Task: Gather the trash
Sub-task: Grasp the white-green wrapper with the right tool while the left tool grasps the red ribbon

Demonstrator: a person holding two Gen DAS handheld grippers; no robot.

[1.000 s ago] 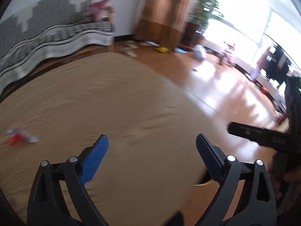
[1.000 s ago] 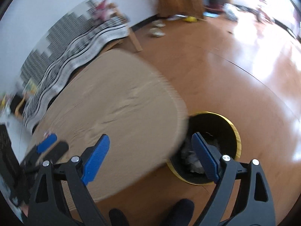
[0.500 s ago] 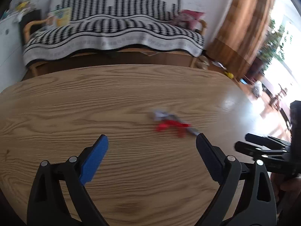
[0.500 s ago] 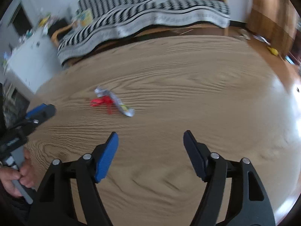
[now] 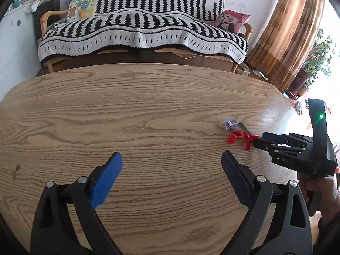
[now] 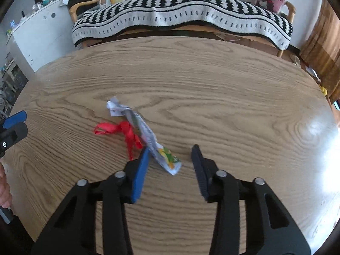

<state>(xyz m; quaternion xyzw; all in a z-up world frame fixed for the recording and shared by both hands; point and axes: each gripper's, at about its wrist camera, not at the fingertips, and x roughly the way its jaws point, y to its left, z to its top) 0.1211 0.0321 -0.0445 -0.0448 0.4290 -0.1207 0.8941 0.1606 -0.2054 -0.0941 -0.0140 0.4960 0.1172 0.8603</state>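
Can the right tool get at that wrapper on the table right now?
Probably yes. The right tool is open, its fingers either side of the wrapper's near end, with nothing lying over it. The red ribbon tangled alongside may come up too.

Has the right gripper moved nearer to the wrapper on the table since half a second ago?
Yes. The right gripper has come forward over the table; the wrapper now lies between its open fingers.

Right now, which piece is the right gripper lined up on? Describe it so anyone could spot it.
On the oval wooden table before the striped sofa, two scraps lie touching. The target is the long crumpled wrapper, its printed end between the open right gripper fingers. Unlike the red ribbon alongside, it is silvery-white with a yellow-green print.
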